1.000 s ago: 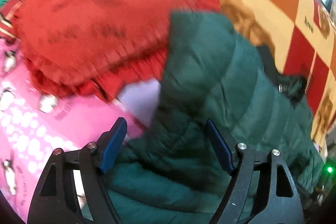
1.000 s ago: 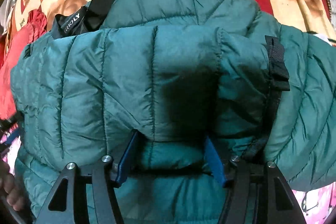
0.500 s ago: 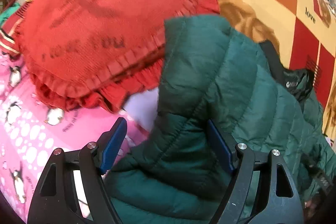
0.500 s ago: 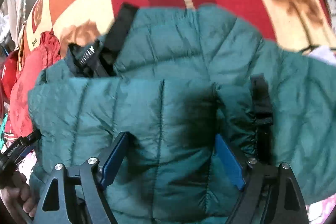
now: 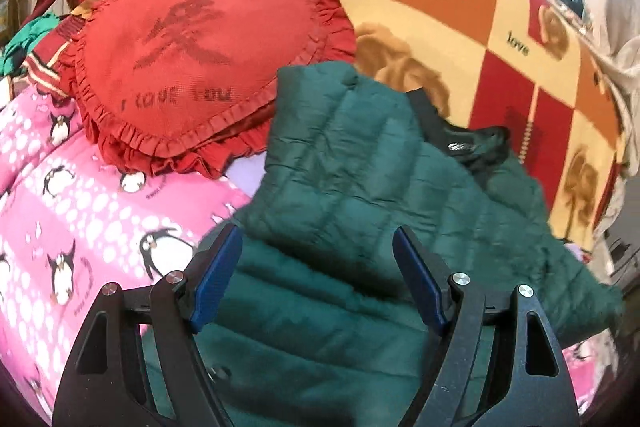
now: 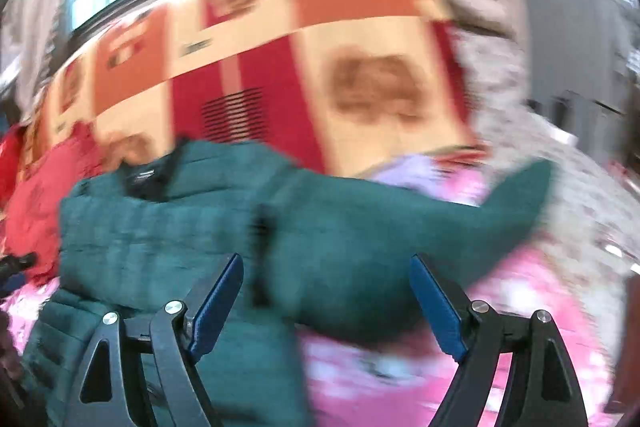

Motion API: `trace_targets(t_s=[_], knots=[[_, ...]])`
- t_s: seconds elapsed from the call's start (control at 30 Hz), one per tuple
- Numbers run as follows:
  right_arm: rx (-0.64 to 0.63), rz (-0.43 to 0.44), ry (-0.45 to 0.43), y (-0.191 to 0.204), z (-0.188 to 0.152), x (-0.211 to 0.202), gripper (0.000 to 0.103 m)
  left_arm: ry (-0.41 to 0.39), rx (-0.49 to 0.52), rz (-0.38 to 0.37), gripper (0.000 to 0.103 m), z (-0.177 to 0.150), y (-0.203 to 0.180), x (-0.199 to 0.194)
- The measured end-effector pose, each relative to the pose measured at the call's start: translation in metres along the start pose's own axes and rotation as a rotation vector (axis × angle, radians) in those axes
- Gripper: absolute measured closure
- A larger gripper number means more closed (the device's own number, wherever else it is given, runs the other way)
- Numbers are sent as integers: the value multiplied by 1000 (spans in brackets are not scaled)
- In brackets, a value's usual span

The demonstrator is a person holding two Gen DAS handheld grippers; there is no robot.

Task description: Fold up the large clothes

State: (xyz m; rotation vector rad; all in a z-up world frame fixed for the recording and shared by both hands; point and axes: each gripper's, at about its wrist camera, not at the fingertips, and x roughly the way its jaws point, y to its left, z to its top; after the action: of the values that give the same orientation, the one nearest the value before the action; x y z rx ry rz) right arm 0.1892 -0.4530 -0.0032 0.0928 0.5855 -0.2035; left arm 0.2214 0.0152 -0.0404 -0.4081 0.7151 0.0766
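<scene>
A dark green quilted puffer jacket lies folded over itself on the bed, its black collar at the far side. My left gripper is open, its blue pads apart above the jacket's near fold, holding nothing. In the blurred right wrist view the jacket lies left and centre, with one sleeve stretching right. My right gripper is open above the jacket's near edge, holding nothing.
A red heart-shaped frilled pillow lies just left of the jacket. A pink penguin-print sheet covers the near bed. A red, orange and cream rose blanket lies behind. A fluffy grey-white throw is at the right.
Both grippers have pulled back and up from the jacket, so more of the bed shows. The right gripper has let go of the jacket fold and opened wider.
</scene>
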Motion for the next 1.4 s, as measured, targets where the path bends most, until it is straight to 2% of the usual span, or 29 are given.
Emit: trace_targets(t_s=[0.03, 0.17, 0.2, 0.27, 0.4, 0.47, 0.53, 0.57, 0.6, 0.67, 0.7, 0.73, 0.77, 0.8, 0.83, 0.9, 0.97, 1.1, 1.17, 1.2, 1.23, 1.3, 1.33, 1.4], knots=[[-3, -49, 6, -23, -4, -7, 20, 0, -4, -9, 25, -2, -2, -4], [-91, -89, 122, -77, -10, -7, 20, 34, 30, -33, 25, -3, -16, 5], [-47, -71, 159, -96, -7, -4, 20, 48, 31, -36, 25, -4, -17, 9], [103, -53, 162, -136, 4, -3, 20, 85, 21, -48, 25, -6, -18, 17], [397, -132, 104, -203, 41, 20, 20, 116, 28, -50, 25, -9, -18, 24], [565, -68, 75, -232, 55, 43, 20, 113, 38, -38, 25, -9, -18, 25], [641, -19, 132, -250, 62, 75, 20, 109, 52, -34, 25, -9, -19, 25], [662, -23, 163, -257, 64, 88, 20, 105, 60, -32, 25, -9, -19, 25], [709, -23, 175, -264, 64, 101, 20, 100, 73, -30, 25, -9, -21, 25], [814, 54, 167, -276, 60, 120, 20, 96, 97, -29, 25, -9, -24, 26], [856, 96, 204, -280, 57, 135, 20, 96, 105, -27, 25, -9, -26, 27], [863, 79, 259, -281, 55, 146, 22, 96, 115, -24, 25, -9, -28, 28], [860, 47, 292, -279, 52, 151, 30, 99, 118, -24, 25, -10, -29, 29], [843, 68, 299, -274, 52, 152, 72, 106, 119, -23, 25, -10, -30, 31], [813, 93, 301, -267, 53, 151, 86, 111, 119, -21, 25, -11, -30, 32], [731, 31, 268, -251, 62, 129, 87, 120, 119, -20, 25, -12, -30, 33], [732, -10, 232, -245, 66, 98, 88, 111, 122, -13, 25, -12, -29, 31], [826, -165, 239, -245, 55, 16, 88, 77, 134, 8, 25, -12, -27, 24], [877, -206, 281, -244, 41, -16, 88, 71, 151, 21, 25, -13, -27, 24], [915, -210, 310, -244, 31, -26, 84, 70, 159, 25, 25, -14, -28, 24], [955, -185, 346, -244, 20, -32, 75, 67, 166, 29, 25, -14, -28, 24], [1029, -52, 390, -247, 1, -35, 60, 58, 185, 37, 25, -16, -30, 24], [1040, 52, 398, -248, -4, -35, 59, 52, 198, 41, 25, -16, -32, 23], [999, 78, 373, -250, -3, -50, 58, 37, 229, 53, 25, -18, -36, 23]])
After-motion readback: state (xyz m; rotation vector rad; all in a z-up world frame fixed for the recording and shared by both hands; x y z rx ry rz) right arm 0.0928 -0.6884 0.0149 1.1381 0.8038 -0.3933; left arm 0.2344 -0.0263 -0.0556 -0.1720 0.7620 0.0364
